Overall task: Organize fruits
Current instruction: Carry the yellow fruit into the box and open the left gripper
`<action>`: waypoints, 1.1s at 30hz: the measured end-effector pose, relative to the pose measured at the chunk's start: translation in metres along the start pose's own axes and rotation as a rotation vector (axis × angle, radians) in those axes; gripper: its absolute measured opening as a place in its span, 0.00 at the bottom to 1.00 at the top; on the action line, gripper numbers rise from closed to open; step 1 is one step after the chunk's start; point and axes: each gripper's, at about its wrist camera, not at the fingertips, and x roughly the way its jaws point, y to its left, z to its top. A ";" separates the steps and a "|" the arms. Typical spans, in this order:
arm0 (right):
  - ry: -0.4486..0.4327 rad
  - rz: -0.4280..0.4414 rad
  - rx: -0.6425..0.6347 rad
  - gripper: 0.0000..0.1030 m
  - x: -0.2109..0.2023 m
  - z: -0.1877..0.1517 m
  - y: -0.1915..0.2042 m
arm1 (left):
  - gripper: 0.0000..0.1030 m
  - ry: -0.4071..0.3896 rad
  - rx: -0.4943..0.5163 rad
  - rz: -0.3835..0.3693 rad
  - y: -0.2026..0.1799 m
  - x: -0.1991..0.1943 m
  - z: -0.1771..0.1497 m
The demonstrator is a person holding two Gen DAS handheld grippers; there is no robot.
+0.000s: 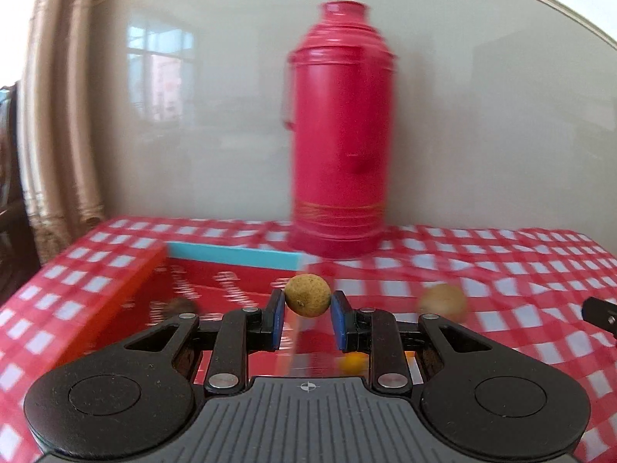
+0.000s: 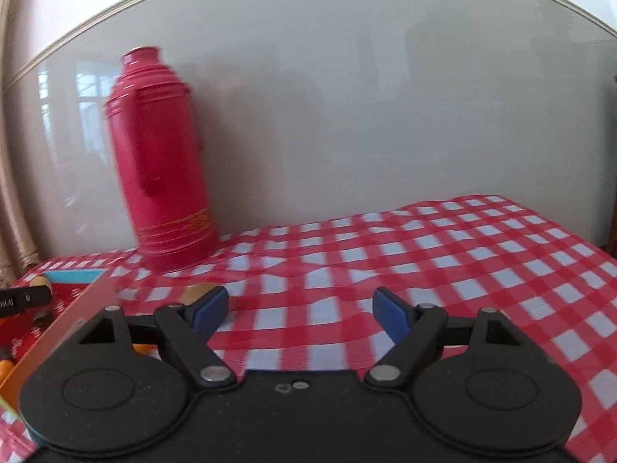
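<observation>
- the left gripper (image 1: 307, 318) has its blue pads closed in on a small round brownish-yellow fruit (image 1: 307, 294), pinched at the tips and held up above the red box (image 1: 115, 301).
- the red box lies on the checked tablecloth (image 1: 501, 270) at the left, with an orange side wall and a light blue far wall; white lettering shows on its red floor.
- inside the box, a dark blurred fruit (image 1: 179, 306) lies to the left of the gripper, and a small orange fruit (image 1: 351, 362) shows low between the gripper's links.
- a second brownish fruit (image 1: 443, 301), blurred, lies on the cloth to the right of the held one, outside the box.
- a tall red thermos (image 1: 339, 135) stands upright at the back of the table, against the pale wall.
- the right gripper (image 2: 300, 306) is spread wide with nothing between its blue pads, hovering over bare checked cloth to the right of the box.
- in the right wrist view the box's corner (image 2: 73, 308) sits at the lower left, with orange fruit partly hidden behind the gripper body.
</observation>
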 end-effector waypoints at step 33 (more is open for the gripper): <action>0.206 0.530 -0.414 0.41 0.007 -0.039 0.153 | 1.00 0.052 -0.020 0.187 0.121 -0.055 -0.041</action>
